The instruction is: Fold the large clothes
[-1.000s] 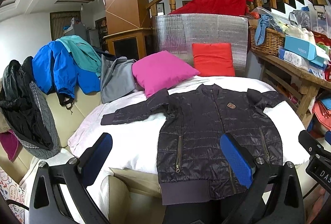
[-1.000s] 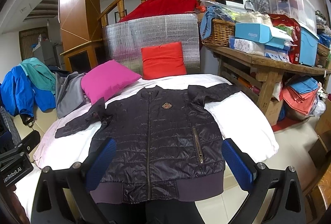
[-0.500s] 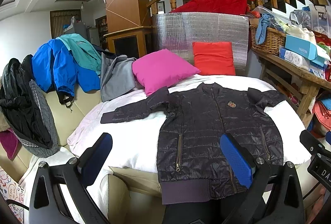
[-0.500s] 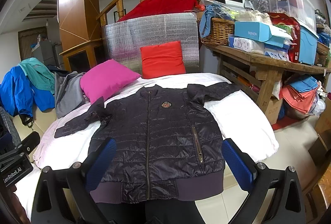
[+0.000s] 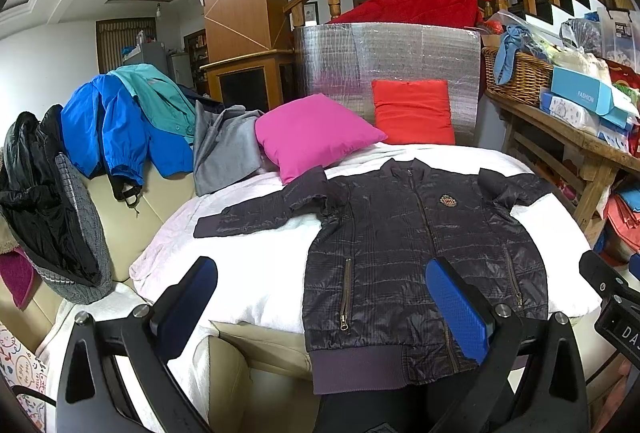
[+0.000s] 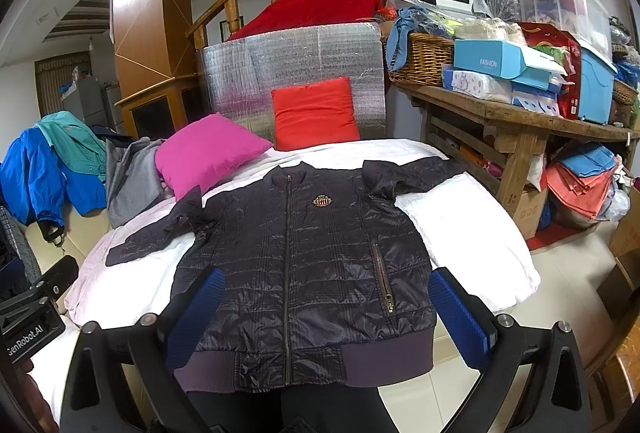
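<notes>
Nothing has shifted since before. Dark jacket [image 6: 304, 265] lies flat ahead of both tongs; left gripper [image 5: 320, 301] and right gripper [image 6: 326, 307] gape apart, empty.

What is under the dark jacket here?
The dark jacket lies flat on a white blanket that shows around it; its hem overhangs the front edge. Whatever lies beneath its body is covered.

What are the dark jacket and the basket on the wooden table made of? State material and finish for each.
Dark jacket: looks like thin quilted synthetic shell, nylon or polyester, with a slight sheen, stitched horizontal channels, metal zips and a matte ribbed knit hem. Basket: woven wicker or rattan, unpainted brown; the interlaced strands show.
</notes>
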Action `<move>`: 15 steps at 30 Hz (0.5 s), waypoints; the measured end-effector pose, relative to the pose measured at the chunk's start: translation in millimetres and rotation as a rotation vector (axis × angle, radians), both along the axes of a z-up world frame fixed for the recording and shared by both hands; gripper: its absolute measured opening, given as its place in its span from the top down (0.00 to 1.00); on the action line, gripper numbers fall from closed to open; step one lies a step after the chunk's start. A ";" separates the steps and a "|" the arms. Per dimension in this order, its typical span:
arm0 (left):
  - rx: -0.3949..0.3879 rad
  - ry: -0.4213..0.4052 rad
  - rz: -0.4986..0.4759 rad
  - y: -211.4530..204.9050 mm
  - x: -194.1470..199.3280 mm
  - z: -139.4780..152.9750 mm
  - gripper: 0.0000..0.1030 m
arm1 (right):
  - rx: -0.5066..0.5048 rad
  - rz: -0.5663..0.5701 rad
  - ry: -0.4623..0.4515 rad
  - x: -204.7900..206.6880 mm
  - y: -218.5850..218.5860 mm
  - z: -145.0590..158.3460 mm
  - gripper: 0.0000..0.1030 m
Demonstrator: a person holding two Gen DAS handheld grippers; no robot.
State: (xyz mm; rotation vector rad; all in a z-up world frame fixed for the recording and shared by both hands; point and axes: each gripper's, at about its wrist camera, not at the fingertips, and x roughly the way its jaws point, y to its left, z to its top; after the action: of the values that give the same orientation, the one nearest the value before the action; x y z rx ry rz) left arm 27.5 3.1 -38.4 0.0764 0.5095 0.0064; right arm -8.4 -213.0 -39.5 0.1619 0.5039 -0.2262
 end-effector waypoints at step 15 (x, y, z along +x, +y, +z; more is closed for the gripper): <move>0.017 0.025 0.004 -2.3 15.1 -5.6 0.00 | 0.022 -0.006 0.028 16.4 -7.5 -9.4 0.00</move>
State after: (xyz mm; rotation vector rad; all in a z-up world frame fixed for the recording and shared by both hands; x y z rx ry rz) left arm 42.7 0.9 -44.1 0.0923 0.5343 0.0142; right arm 8.0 -220.5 -48.8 0.1820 0.5337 -0.2289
